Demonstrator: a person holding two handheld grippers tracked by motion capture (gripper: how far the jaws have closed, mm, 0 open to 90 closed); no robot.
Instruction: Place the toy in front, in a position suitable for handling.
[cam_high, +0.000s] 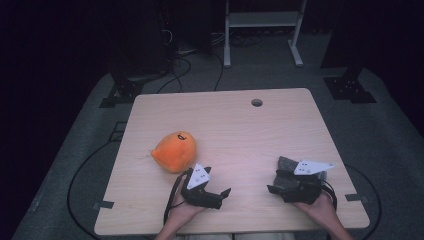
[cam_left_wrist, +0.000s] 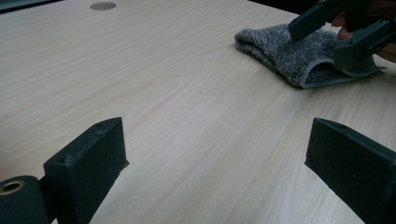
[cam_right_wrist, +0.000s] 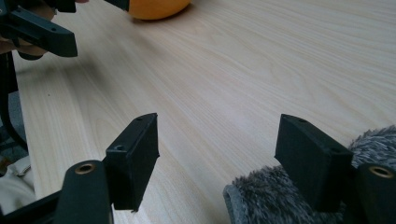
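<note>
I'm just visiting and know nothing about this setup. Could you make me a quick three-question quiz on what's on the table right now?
1. What colour is the plush toy?
2. True or false: the left gripper has its jaws shut on the toy.
3. Which gripper is nearest the grey fuzzy cloth: A left, B right?

Key: 1. Orange. 2. False; its jaws stand open over bare table. 3. B.
</note>
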